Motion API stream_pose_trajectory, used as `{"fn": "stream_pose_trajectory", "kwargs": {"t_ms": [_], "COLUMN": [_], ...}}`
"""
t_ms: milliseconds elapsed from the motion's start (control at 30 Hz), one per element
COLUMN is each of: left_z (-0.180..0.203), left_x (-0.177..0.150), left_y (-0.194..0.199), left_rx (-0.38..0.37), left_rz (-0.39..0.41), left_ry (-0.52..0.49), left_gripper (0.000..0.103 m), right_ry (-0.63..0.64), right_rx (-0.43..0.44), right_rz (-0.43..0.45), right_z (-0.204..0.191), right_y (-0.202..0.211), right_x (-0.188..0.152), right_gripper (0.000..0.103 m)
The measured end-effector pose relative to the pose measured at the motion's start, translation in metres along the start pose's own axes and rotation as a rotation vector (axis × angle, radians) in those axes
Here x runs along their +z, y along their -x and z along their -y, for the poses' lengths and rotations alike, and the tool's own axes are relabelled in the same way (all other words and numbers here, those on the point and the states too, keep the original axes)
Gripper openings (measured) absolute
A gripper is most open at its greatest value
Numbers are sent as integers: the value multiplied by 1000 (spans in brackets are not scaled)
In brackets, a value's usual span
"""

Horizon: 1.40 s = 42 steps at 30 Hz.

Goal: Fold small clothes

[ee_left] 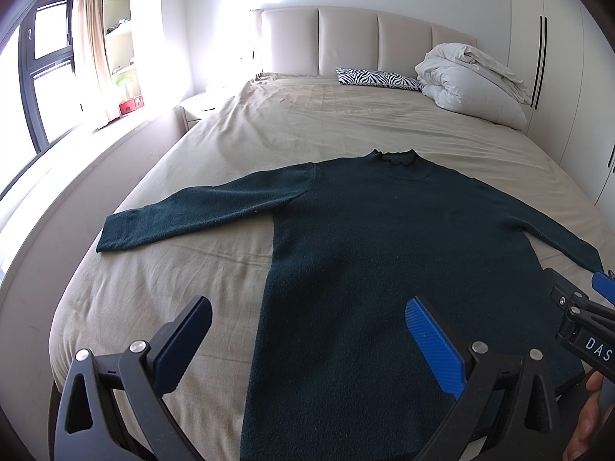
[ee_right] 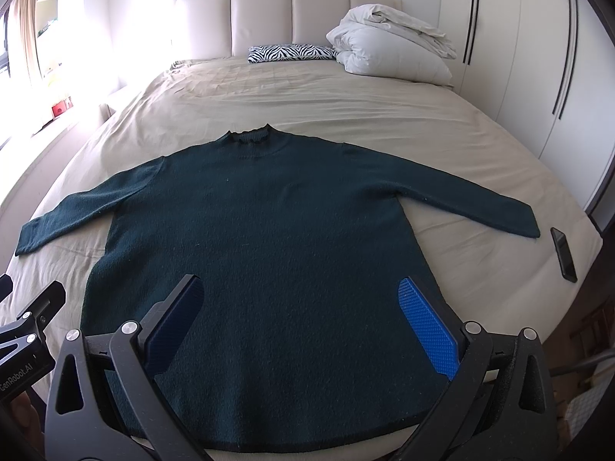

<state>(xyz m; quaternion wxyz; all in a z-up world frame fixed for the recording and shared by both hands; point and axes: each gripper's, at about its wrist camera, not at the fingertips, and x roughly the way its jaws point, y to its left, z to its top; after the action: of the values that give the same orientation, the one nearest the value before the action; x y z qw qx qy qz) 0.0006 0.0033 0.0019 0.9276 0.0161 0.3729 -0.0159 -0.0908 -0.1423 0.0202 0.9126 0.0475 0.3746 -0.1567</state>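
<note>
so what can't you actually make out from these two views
- Sweater: in the left wrist view, its near hem runs off the bottom edge and the right cuff sits behind the right gripper.
- Right gripper: cut off by the left wrist view's right edge, so only part shows there.
- Window side of the room: blown out by glare in both views; shelf items are unreadable.
- Dark flat object on the bed: possibly a phone, too small to confirm.

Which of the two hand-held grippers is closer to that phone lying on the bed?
The right one. The right hand-held gripper hovers over the sweater's lower half, with the phone just off to its right. The left hand-held gripper sits further left, over the sweater's left edge.
</note>
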Motion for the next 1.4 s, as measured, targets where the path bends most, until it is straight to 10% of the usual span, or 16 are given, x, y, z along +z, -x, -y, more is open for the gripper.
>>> {"fn": "stream_pose_trajectory", "kwargs": {"t_ms": [1000,1267,1400], "left_z": [-16,-83,-131], "left_x": [-19,-18,-17], "left_y": [-18,-51,-57], "left_rx": [-40,-280,-311], "left_rz": [-32,-126,-12], "left_ry": [37,315,487], "left_gripper": [103,103,103], "right_ry": [6,-13,-12], "right_rx": [1,36,83], "right_rz": [-45,-58,-33], "right_z": [-3,-3,-9], "right_y": [-17,-34,-40], "right_x": [-4,-4,-1], "right_gripper": [103,103,103]}}
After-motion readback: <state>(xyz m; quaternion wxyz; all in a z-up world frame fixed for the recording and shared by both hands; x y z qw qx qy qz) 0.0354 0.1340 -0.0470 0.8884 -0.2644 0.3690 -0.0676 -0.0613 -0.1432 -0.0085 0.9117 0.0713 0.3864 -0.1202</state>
